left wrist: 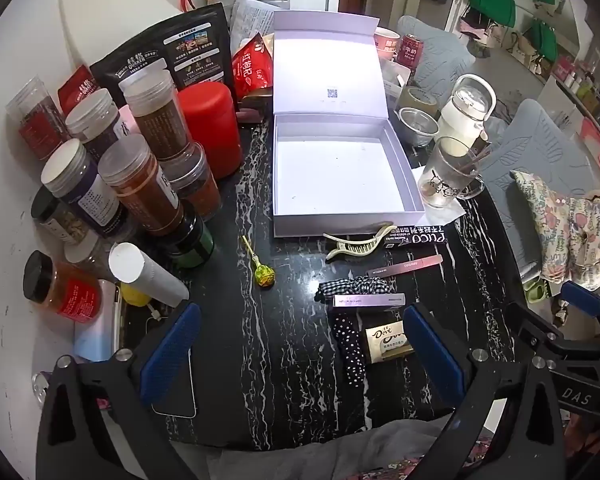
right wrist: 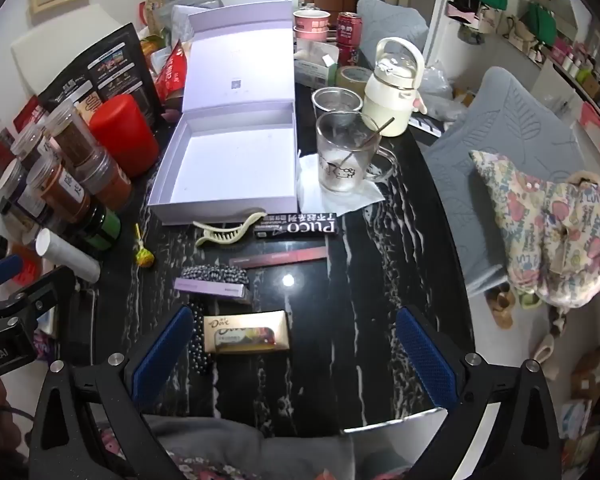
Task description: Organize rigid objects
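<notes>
Right, both tongs, left tongs (left wrist: pixel 300 344) and right tongs (right wrist: pixel 292 348), hover released, nothing grasped yet, so next likely means lowering onto the Dove bar (right wrist: pixel 246 332) for the white box (right wrist: pixel 168 208).

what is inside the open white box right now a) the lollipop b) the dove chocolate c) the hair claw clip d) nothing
d, the white box shows only its bare floor, while the hair claw clip, Dove chocolate and lollipop all lie on the black marble table outside it.

Bare table (right wrist: pixel 320 312) lies open centrally — jars (left wrist: pixel 140 184) crowd left, glass mug (right wrist: pixel 340 156) blocks right.
</notes>
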Motion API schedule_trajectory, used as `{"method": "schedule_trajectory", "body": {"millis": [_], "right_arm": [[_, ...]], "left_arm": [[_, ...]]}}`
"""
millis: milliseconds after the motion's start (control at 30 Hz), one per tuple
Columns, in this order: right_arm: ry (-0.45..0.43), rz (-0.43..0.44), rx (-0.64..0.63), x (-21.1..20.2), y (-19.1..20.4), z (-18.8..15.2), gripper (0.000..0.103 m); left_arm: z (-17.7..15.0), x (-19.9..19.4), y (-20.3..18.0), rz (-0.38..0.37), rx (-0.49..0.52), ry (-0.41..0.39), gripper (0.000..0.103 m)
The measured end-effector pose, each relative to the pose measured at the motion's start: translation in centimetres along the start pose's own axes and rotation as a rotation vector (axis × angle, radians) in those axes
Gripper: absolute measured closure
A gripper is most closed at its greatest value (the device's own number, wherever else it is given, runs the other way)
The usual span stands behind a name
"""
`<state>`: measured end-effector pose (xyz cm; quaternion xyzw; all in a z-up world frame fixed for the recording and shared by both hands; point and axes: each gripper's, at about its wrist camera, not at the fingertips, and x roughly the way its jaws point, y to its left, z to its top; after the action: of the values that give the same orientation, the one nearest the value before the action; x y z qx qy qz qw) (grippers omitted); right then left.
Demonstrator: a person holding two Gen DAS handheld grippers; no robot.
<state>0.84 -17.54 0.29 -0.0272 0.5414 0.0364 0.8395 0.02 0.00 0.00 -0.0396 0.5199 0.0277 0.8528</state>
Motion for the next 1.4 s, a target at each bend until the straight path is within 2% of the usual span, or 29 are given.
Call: {"method": "schedule_trajectory", "body": {"millis": [300,433,1400], "right_arm": [[-0.003,-0.008,-0.003,-0.2,0.2,0.1,0.000],[-0.004,-0.009,-0.004,-0.3,0.2,0.0,0.000],[-0.008,-0.006,-0.003,-0.5,0.2,-0.2,0.000]], "left_arm": [[0.4,-0.1,1.0,-0.029,0.001,0.000,0.000],[0.1,-0.5,0.1,-0.007,0.019,-0.009,0.000],[-0.2,-0.8,0.3,0.019,0.009,-0.016,0.000]]}}
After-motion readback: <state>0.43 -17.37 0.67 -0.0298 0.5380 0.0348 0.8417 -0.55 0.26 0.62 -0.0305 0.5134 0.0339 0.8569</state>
